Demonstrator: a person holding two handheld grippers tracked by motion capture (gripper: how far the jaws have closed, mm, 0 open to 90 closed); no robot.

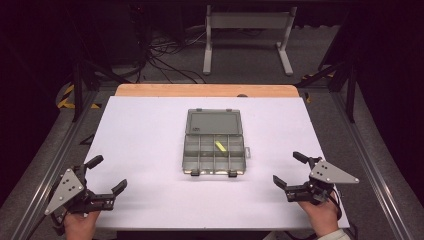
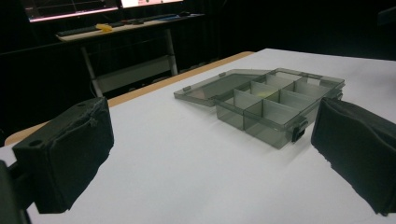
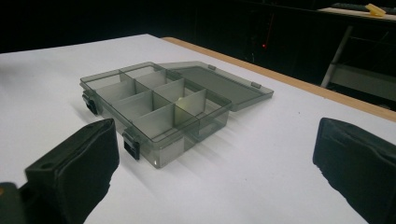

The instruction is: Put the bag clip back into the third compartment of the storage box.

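White tabletop [image 1: 145,145], open compartment box [image 1: 215,150] midway between spread left gripper [image 1: 106,175] and spread right gripper [image 1: 289,169]

A clear smoky plastic compartment box [image 1: 215,152] lies mid-table on the white tabletop [image 1: 145,140], its lid [image 1: 214,121] flat behind it; a small yellow strip [image 1: 220,146] lies in one compartment.

One open box [image 1: 215,142] with eight compartments, one yellow piece [image 1: 220,146] at 3 o'clock inside; two grippers.
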